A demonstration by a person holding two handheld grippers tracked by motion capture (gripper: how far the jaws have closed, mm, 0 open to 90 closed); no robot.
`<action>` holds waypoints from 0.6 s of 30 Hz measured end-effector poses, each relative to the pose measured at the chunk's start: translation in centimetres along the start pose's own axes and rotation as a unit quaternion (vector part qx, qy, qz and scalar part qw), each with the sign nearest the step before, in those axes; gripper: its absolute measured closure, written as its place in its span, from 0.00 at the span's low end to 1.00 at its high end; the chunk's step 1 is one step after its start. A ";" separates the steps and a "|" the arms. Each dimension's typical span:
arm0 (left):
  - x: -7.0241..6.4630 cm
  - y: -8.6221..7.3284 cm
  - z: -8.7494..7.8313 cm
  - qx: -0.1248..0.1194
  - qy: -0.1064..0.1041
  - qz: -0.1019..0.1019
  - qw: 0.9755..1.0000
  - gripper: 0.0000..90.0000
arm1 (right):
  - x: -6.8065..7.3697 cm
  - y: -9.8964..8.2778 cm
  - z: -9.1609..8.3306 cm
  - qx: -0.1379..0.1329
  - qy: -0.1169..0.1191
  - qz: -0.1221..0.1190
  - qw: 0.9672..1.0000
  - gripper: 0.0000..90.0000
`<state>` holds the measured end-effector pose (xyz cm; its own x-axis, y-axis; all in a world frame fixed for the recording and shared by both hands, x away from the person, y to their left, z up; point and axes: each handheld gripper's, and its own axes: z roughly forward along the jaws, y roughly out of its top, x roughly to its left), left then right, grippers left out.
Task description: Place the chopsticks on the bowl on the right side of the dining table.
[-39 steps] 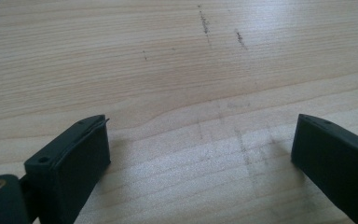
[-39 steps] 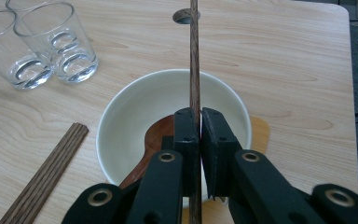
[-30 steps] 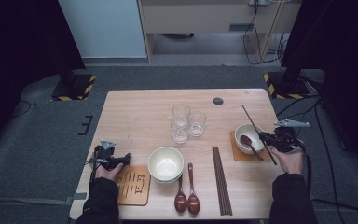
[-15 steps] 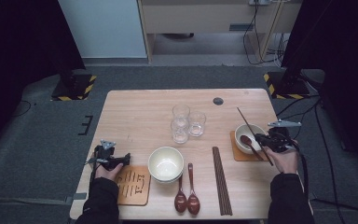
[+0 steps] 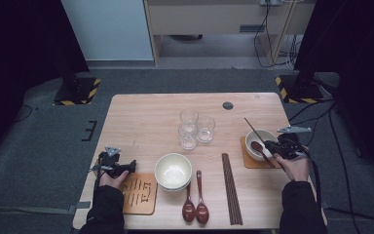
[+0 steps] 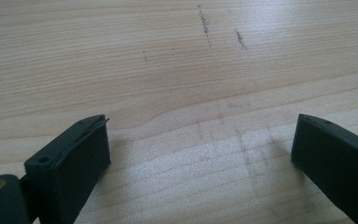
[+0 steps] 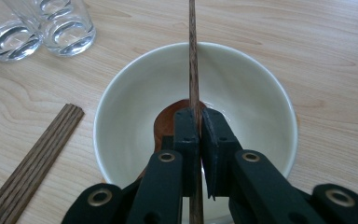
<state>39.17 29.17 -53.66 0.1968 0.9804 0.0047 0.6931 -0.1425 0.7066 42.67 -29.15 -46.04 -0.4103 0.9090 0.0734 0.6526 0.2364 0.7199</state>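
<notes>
At the left, the left tongs (image 5: pixel 126 167) rest open on the bare desk (image 5: pixel 146 122), beside a mat (image 5: pixel 139 195). At the right, the right tongs (image 7: pixel 198 122) are clamped on a single chopstick (image 7: pixel 193 56) held above the small bowl (image 7: pixel 121 121), where a spoon (image 7: pixel 168 122) lies.

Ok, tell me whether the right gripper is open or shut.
Shut. The right gripper clamps a single chopstick between its jaws, over the small bowl with a spoon inside.
</notes>
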 end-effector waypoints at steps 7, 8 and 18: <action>0.0 0.0 0.0 0.000 0.000 0.000 1.000 0.04 | 0.2 0.0 0.0 0.001 0.001 0.000 1.000 0.93; 0.0 0.0 0.0 0.000 0.000 0.000 1.000 0.04 | 0.2 0.0 -0.1 -0.001 -0.001 -0.003 1.000 0.91; 0.0 0.0 0.0 0.000 0.000 0.000 1.000 0.04 | 0.2 0.2 -1.8 -0.035 -0.009 0.002 0.999 0.78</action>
<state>39.17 29.17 -53.66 0.1969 0.9804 0.0046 0.6931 -0.1426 0.7066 41.59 -29.50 -44.60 -0.3951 0.9164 0.0640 0.6077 0.2085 0.7663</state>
